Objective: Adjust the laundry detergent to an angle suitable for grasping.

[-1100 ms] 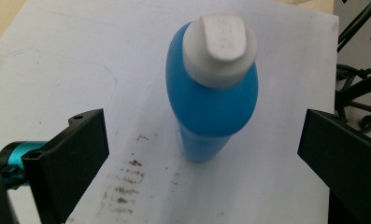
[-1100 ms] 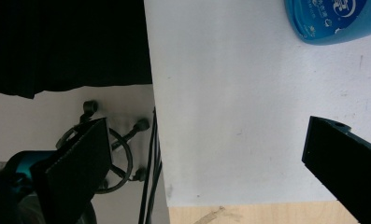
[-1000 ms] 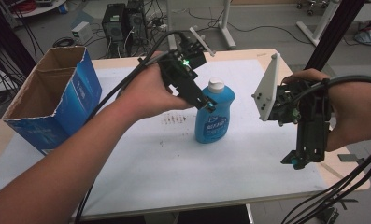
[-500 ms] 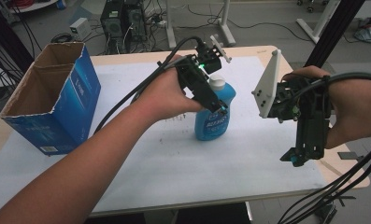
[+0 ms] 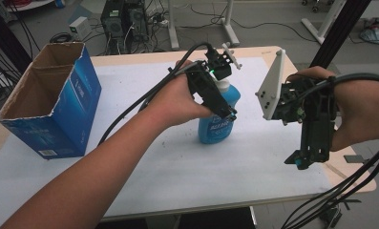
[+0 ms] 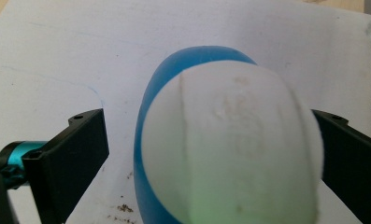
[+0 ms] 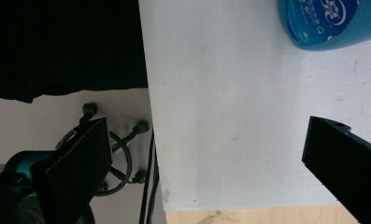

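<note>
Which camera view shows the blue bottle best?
The high view: the blue bottle stands upright there, label visible. The left gripper view shows its white cap from above, blurred; the right gripper view shows just its lower part.

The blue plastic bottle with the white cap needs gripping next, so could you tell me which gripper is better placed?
Left. The left gripper is over the blue plastic bottle, open jaws either side of its white cap; the right gripper hangs apart, open.

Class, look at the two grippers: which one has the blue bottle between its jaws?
The left gripper: its open jaws straddle the blue bottle. The right gripper hangs apart, empty.
</note>
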